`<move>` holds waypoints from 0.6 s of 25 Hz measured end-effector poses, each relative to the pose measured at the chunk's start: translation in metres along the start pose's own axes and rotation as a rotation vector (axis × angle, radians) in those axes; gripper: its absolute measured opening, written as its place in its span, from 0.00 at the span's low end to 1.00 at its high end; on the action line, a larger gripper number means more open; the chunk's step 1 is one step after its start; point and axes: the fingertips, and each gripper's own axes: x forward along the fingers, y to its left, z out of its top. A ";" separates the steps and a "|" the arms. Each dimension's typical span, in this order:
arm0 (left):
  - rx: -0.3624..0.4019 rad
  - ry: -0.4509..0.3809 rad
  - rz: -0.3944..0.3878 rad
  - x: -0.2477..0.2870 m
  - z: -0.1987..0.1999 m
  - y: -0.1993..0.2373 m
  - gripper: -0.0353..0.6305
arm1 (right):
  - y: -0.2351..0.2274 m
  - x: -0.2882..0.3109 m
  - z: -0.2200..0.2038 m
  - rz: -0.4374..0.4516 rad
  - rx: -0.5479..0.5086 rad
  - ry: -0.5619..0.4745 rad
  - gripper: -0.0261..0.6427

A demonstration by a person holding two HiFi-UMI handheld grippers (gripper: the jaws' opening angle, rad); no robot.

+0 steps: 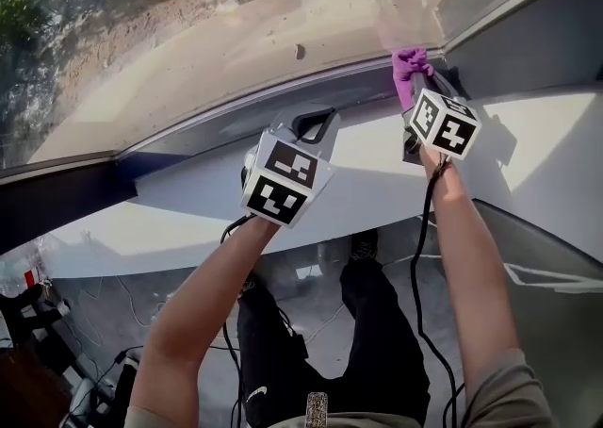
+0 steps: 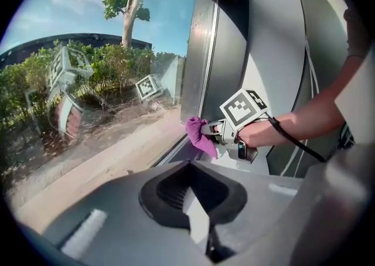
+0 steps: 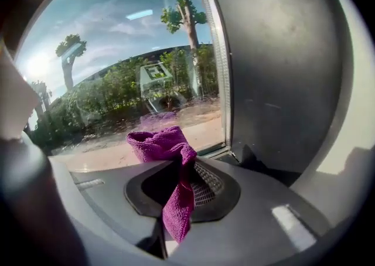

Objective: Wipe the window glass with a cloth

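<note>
1. Your left gripper (image 1: 316,123) and right gripper (image 1: 419,79) were grey, each topped by a white cube (image 1: 283,179) with black square markers.
2. A black cable (image 1: 415,266) trailed from the right one.
3. You wore black trousers (image 1: 382,351) and olive-grey short sleeves (image 1: 509,388).

Sunlit white sill (image 1: 179,205), grey wall (image 1: 537,35)

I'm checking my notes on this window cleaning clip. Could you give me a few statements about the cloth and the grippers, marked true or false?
1. The right gripper holds the cloth in its jaws. True.
2. The cloth is white. False: it is purple.
3. The left gripper also grips a cloth. False: nothing is between its jaws.
4. The cloth is near a lower corner of the glass. True.
</note>
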 end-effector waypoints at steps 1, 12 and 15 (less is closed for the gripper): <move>0.008 0.004 -0.006 0.002 0.003 -0.002 0.05 | -0.008 -0.001 0.002 -0.021 0.040 -0.006 0.15; 0.060 0.009 -0.036 0.014 0.044 -0.018 0.05 | -0.058 0.002 0.010 -0.173 0.492 -0.074 0.15; 0.067 0.007 -0.029 0.011 0.055 -0.018 0.05 | -0.065 0.000 0.012 -0.201 0.597 -0.082 0.14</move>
